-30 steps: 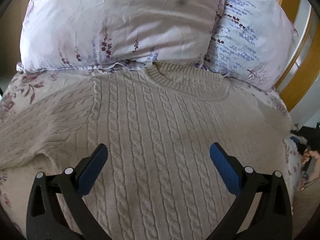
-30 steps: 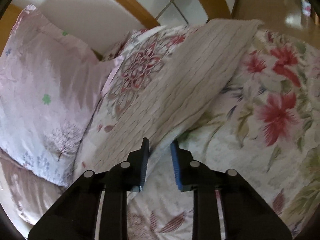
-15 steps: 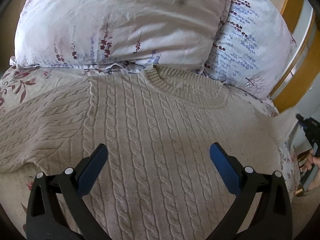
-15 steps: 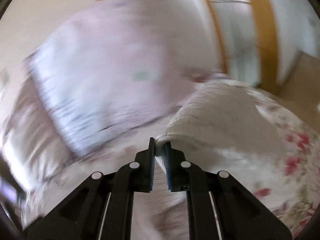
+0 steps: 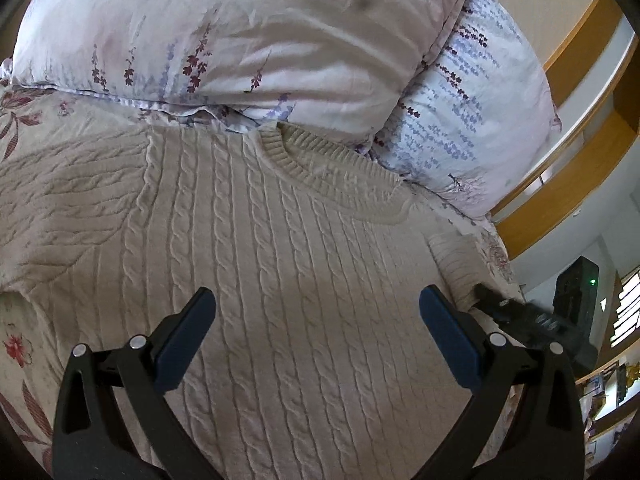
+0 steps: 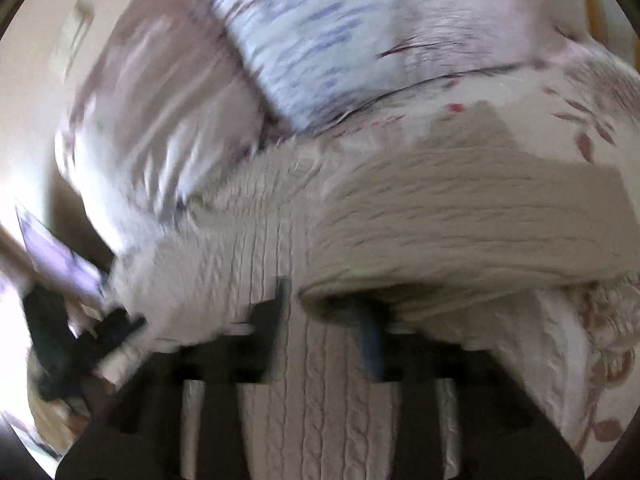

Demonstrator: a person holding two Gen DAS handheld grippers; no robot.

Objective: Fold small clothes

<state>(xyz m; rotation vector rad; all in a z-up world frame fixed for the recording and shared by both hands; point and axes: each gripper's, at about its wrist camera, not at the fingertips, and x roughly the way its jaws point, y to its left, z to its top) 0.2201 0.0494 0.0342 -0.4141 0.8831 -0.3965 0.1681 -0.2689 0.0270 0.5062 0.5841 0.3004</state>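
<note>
While the left gripper (image 5: 316,320) is hanging with its jaws spread wide and nothing between the blue pads (image 5: 186,336), the cream cable-knit sweater (image 5: 280,280) is lying flat right under and ahead of it, on the floral bedsheet (image 5: 24,348). Sweater collar (image 5: 332,168) is sitting far ahead of the left gripper, touching two pillows (image 5: 248,32). One sleeve is stretching off to its left side.

Right gripper (image 6: 326,320) is opening its jaws; the view is blurring badly, but the folded-over sleeve (image 6: 460,224) is draping just ahead and to the right of its fingertips, cuff edge close above the right finger, not pinched. Sweater body is showing between and below the right gripper's fingers. In the left wrist view the right gripper's tip (image 5: 504,308) is sitting just beside the sleeve cuff (image 5: 456,264), right of the left gripper's right finger.
</note>
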